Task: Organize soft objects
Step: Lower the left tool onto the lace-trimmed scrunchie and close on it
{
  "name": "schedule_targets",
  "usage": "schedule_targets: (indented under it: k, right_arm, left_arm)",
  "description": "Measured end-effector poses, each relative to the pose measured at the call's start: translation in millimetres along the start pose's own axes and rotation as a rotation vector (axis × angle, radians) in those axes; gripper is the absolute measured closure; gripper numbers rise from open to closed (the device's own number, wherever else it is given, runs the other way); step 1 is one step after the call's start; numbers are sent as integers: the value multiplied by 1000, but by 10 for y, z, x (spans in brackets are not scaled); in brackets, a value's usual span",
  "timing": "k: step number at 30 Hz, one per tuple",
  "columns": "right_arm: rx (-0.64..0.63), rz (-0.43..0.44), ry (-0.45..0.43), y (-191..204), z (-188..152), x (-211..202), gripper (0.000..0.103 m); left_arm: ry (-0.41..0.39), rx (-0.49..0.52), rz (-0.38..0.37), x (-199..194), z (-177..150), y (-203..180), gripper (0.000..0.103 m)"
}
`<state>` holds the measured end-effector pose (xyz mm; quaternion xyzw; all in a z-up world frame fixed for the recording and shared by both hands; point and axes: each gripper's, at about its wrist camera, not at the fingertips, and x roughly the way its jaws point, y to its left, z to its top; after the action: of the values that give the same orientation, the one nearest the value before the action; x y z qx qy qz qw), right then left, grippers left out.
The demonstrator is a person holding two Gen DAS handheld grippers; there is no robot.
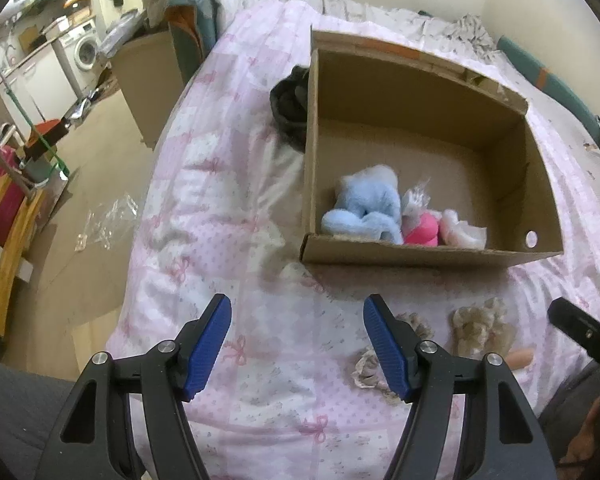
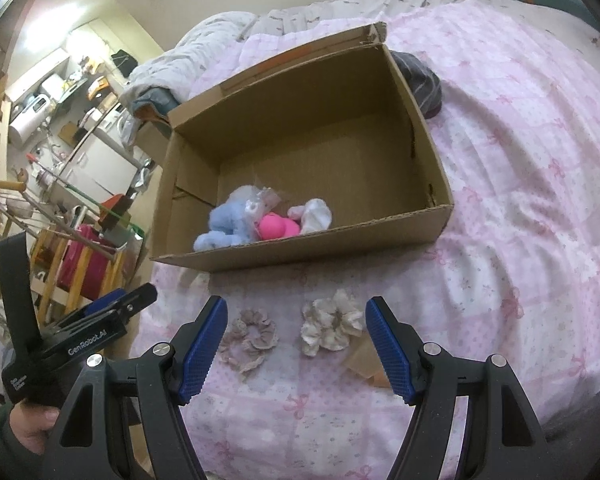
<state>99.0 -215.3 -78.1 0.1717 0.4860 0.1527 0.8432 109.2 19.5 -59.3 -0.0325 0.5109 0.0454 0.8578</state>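
Overhead, both grippers are hovering above a bed covered by a pink quilt, just short of an open cardboard box whose near wall is facing them. Bare quilt is stretching wide to the right of the box, while the bed's left edge is dropping to the floor close beside the box.

Inside the box, along its near wall, 3 soft things are lying together: a blue plush toy, a pink ball and a white fluffy piece. Outside it, 2 scrunchies are resting on the quilt: a grey-pink scrunchie and a cream scrunchie, side by side and apart.

Writing reading "GenRobot.AI" is showing on the left gripper's body in the right wrist view.

The left gripper is hanging with its jaws spread wide, gripping nothing. The right gripper is likewise spread wide and empty, its jaws framing both scrunchies from above without touching them.
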Motion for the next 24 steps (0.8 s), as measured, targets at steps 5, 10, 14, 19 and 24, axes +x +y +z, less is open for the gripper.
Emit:
schedule_targets:
  k: [5,10,14,19,24]
  right_arm:
    - [63,-101,25,-172,13,74,27]
    - [158,-136,70,-393,15,161,27]
    - [196,-128,65,-475,6,145,27]
    - [209,-131,62,-524,4,122,27]
    - [232,-131,58,-562,1,104,27]
  left_arm:
    - [49,-33,-5,130,-27,36,37]
    - [173,-4,-115,409,-120,-139,37]
    - [272,48,-206,652,-192,-381,37]
    - [322,60,-291,784,-273,-588,37]
    - [301,177,-229,788,-379,-766,41]
